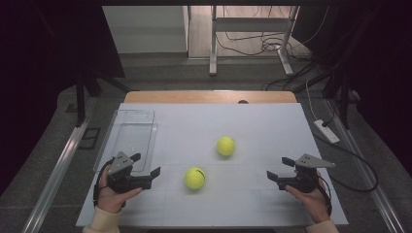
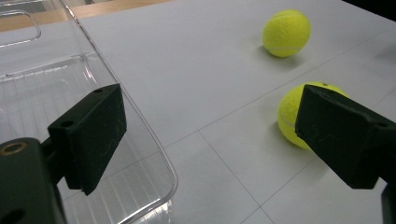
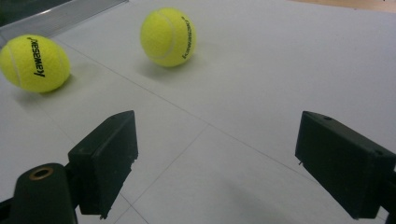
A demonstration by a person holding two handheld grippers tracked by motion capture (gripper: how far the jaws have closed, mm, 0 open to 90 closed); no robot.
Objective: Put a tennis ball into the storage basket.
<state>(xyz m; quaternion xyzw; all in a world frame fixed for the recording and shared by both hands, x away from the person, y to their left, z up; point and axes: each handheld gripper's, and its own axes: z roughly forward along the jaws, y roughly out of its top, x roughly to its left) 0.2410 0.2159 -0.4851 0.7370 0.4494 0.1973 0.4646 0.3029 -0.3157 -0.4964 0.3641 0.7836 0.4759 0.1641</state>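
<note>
Two tennis balls (image 1: 195, 177) (image 1: 226, 145) untouched | left claw (image 1: 145, 168) released | right claw (image 1: 278, 168) released, both empty

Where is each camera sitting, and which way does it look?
High view: above the white table, looking forward and down; both hands and forearms show.
Left gripper view: on the left gripper, facing the clear plastic tray; black jaws show.
Right gripper view: on the right gripper, facing the table; black jaws show.
Shared: two yellow tennis balls.

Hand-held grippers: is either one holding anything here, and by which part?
Nothing is held. The left hand-held gripper and right hand-held gripper both stand open with nothing between the jaws, apart from the two tennis balls on the table.
</note>
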